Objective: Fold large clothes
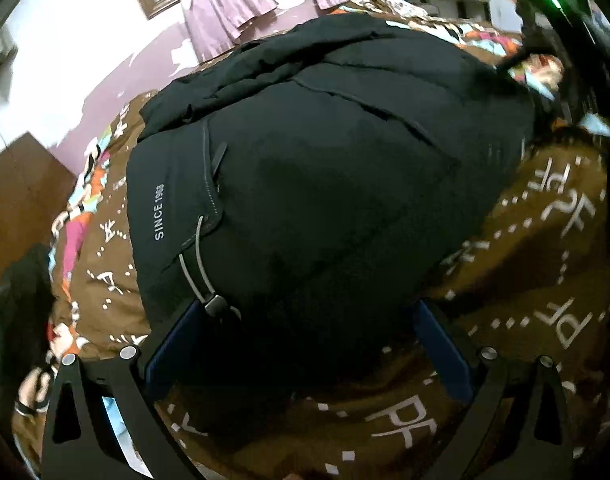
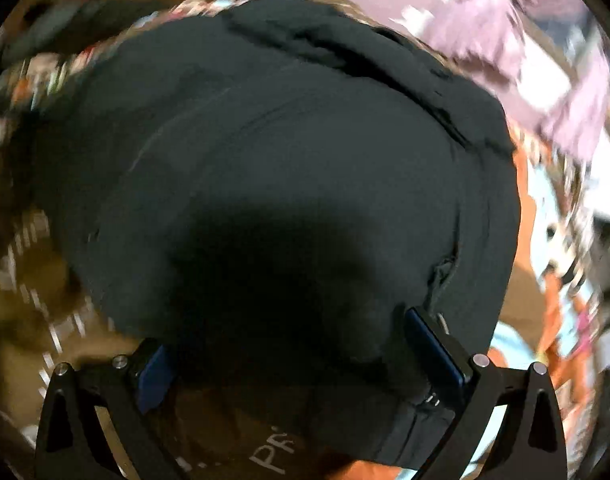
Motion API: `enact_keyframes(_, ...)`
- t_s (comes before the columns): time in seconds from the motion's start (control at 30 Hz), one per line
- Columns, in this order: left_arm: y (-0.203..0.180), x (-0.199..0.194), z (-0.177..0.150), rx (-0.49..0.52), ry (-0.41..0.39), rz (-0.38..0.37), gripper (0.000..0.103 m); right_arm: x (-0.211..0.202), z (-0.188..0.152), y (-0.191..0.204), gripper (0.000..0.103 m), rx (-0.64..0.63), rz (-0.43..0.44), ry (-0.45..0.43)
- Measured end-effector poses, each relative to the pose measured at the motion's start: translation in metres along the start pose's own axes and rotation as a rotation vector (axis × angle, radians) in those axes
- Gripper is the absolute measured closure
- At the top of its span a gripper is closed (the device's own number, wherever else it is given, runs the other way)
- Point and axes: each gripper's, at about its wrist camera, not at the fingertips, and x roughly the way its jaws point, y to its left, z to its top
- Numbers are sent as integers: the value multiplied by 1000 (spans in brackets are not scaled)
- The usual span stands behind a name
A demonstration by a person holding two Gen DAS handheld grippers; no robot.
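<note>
A black jacket point(image 1: 325, 184) lies spread on a bed covered by a brown printed quilt point(image 1: 545, 264). The left hand-held gripper point(image 1: 309, 344) is released, its blue-padded fingers point(image 1: 173, 348) spread wide at the jacket's near hem, beside a drawcord toggle point(image 1: 216, 304). The right hand-held gripper point(image 2: 293, 352) is likewise released, both fingers point(image 2: 437, 348) straddling the near hem; the right wrist view is motion-blurred. Purple curtains point(image 1: 225, 12) hang beyond the bed.

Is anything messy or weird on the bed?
A little. The black jacket lies bunched on the brown bedspread, and its drawstring cord hangs loose at the hem. Behind, the purple wall paint looks chipped and patchy.
</note>
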Motion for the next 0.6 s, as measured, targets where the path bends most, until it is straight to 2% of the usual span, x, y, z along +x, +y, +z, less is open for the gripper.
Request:
enact_keyframes(0.07,-2,4,0,22,11,25,1,-5,13,-20,0,93,66,1)
enact_keyframes(0.13,-3,7,0,33,20,44,1,-7,28,-30,0,132,127,25)
enact_keyframes(0.27,-5,10,2,50,20,98,1,-10,49,-37,0,143,168,71)
enact_keyframes(0.5,8,2,16,16,-28,164,1,-29,74,-72,0,364,339,86)
enact_keyframes(0.6,6,2,23,34,-34,226,2,-35,87,-77,0,403,362,80)
